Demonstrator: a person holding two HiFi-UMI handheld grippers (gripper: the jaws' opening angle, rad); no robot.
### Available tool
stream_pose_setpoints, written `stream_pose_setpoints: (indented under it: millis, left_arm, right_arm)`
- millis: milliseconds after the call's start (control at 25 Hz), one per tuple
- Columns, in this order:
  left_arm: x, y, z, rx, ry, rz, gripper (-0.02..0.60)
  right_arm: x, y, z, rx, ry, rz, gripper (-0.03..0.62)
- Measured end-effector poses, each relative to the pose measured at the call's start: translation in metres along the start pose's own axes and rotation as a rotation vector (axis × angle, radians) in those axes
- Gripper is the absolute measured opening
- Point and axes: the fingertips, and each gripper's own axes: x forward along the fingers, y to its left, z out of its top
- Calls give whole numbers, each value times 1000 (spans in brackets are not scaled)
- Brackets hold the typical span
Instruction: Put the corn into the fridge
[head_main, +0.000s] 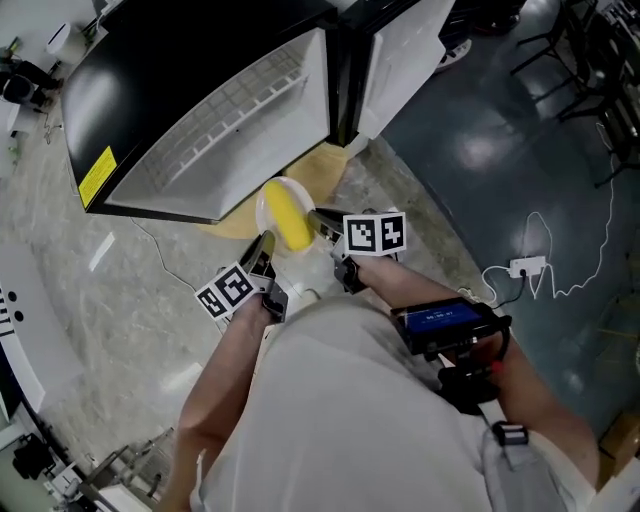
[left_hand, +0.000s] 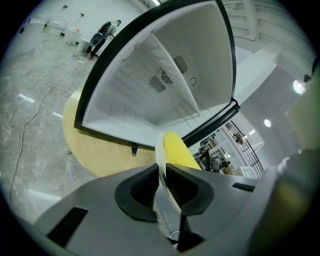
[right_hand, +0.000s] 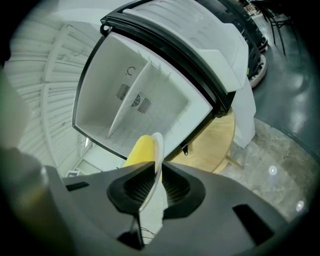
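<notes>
The left gripper (head_main: 262, 247) and right gripper (head_main: 322, 222) are each clamping the plate (head_main: 263, 211) rim — corn (head_main: 289, 218) lying on top. The open fridge (head_main: 230, 120) is standing at twelve o'clock.

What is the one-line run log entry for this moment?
left gripper: shut on plate | right gripper: shut on plate | corn: on plate, not yet inside | fridge: open

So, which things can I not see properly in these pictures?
The corn: lower end hidden behind the left tool, left gripper view.
The plate: edge-on in both gripper views, so its face does not show.
The table: mostly covered by the fridge, head view.
The fridge's far end: cut off by the head view's upper edge.
</notes>
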Motion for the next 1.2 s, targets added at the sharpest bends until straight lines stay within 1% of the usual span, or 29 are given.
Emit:
stream_pose_setpoints:
  millis: [320, 680, 1000, 1200]
  left_arm:
    - [16, -2, 9, -45, -68, 36, 50]
    - [35, -10, 6, -95, -140, 87, 50]
    - [41, -15, -1, -146, -213, 151, 49]
    - [42, -13, -2, -173, -232, 178, 50]
  right_arm:
    - [12, -8, 21, -26, 67, 43, 43]
    - [14, -24, 41, -57, 149, 96, 43]
    - [15, -31, 48, -89, 240, 152, 43]
    - [20, -32, 50, -93, 273, 176, 43]
